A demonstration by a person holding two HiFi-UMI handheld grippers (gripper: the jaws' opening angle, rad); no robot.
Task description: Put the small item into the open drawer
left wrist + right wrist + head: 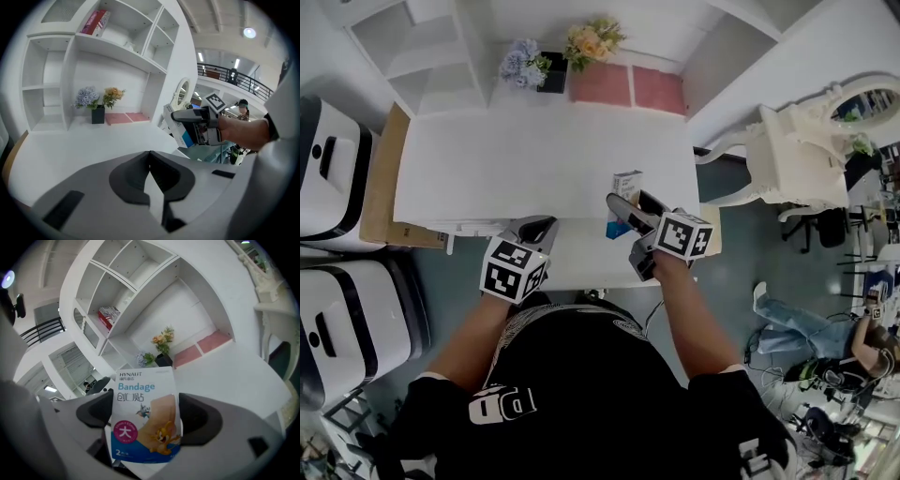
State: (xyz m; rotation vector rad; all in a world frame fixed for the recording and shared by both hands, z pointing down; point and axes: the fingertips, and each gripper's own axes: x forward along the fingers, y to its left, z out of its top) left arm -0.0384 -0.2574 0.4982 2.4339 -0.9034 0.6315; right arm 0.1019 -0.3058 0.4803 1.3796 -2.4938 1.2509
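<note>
White desk set against a white shelf unit. At the back of the desk stand a dark vase with pale blue flowers and orange flowers, with two pink mats beside them.

Head view: both grippers are at the near edge of the desk. The left gripper is to the left. The right gripper is near the right corner, with the bandage box between its jaws. A lower white ledge shows below the desk edge, but I cannot tell from this view whether it is the drawer.

Right gripper view: only this view shows the front of the box, which has "Bandage" print, a cartoon cat and mouse, and a blue lower band. A dark pad presses on each side, so the right gripper is pinching the box upright, off the desk.

Left gripper view: the left gripper has its jaws pressed together at the tips, with nothing between them. This view also shows the right gripper from the side, with the box held in the air past the right end of the desk. A red-and-white book lies on an upper shelf, which the head view does not show.
</note>
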